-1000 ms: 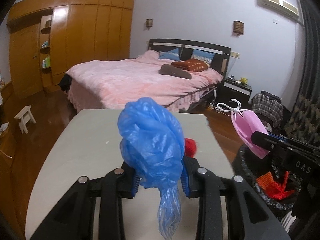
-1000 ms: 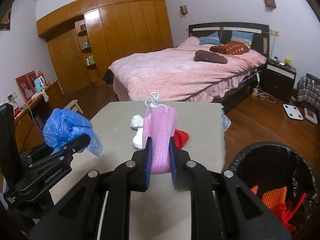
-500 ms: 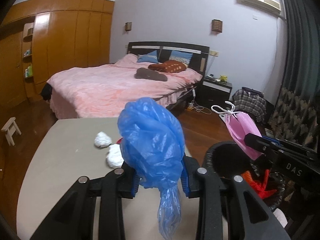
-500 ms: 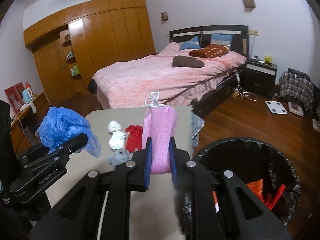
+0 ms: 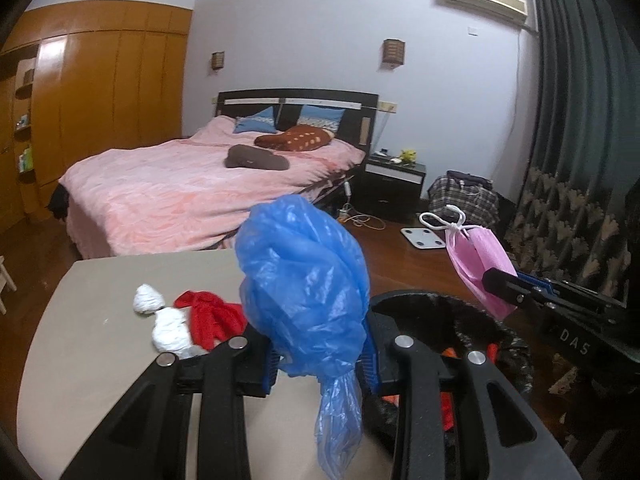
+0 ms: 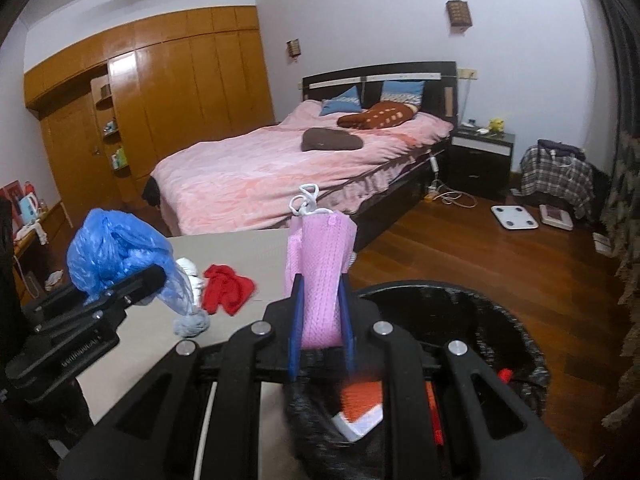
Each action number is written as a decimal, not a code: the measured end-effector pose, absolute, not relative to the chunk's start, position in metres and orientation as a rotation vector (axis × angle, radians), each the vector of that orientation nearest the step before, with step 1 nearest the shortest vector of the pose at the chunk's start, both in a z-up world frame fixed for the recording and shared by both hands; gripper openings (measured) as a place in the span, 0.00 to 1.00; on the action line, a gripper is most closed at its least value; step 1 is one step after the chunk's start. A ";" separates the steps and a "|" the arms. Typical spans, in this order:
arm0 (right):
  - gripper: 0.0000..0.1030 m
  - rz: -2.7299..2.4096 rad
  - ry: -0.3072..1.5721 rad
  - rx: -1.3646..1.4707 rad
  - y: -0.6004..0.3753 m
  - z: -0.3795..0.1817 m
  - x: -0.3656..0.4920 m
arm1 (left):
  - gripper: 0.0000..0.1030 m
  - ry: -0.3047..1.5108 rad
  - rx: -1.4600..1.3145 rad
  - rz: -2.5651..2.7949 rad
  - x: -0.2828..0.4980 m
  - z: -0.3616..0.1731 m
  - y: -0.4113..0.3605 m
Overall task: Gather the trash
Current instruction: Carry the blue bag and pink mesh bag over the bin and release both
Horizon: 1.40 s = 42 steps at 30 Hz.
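Observation:
My left gripper (image 5: pixel 320 364) is shut on a crumpled blue plastic bag (image 5: pixel 304 292), held above the table edge beside the black trash bin (image 5: pixel 516 356). My right gripper (image 6: pixel 320 344) is shut on a folded pink face mask (image 6: pixel 322 276) with white ear loops, held over the bin's near rim (image 6: pixel 532 352). The bin holds red and orange scraps (image 6: pixel 362 398). The blue bag (image 6: pixel 112 252) and left gripper also show at the left of the right wrist view. The pink mask (image 5: pixel 478 268) shows at the right of the left wrist view.
On the beige table (image 5: pixel 100 360) lie white crumpled tissues (image 5: pixel 168 324), a red cloth (image 5: pixel 212 316) and a grey wad (image 6: pixel 192 324). Beyond stand a pink bed (image 5: pixel 192 196), a wooden wardrobe (image 6: pixel 160 112), a nightstand (image 5: pixel 394 184), floor scales (image 6: pixel 514 217) and dark curtains (image 5: pixel 580 120).
Both grippers have swung right with their loads, from over the table toward the bin. The bin now sits right under the right gripper. The grips have not changed.

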State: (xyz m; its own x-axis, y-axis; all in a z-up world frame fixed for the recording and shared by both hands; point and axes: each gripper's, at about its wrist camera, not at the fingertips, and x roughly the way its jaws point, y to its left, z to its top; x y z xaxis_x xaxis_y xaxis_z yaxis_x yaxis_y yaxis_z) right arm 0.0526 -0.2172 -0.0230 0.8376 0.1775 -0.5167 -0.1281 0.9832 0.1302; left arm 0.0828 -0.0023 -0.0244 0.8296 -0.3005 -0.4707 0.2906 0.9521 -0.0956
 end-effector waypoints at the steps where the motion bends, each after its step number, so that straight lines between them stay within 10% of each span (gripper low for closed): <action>1: 0.16 0.155 0.553 0.092 -0.221 -0.023 0.052 | 0.32 0.500 -0.019 -0.321 0.083 -0.023 -0.007; 42: 0.16 -0.064 0.651 0.175 -0.335 -0.092 0.035 | 0.32 0.605 0.072 -0.580 0.109 -0.082 -0.134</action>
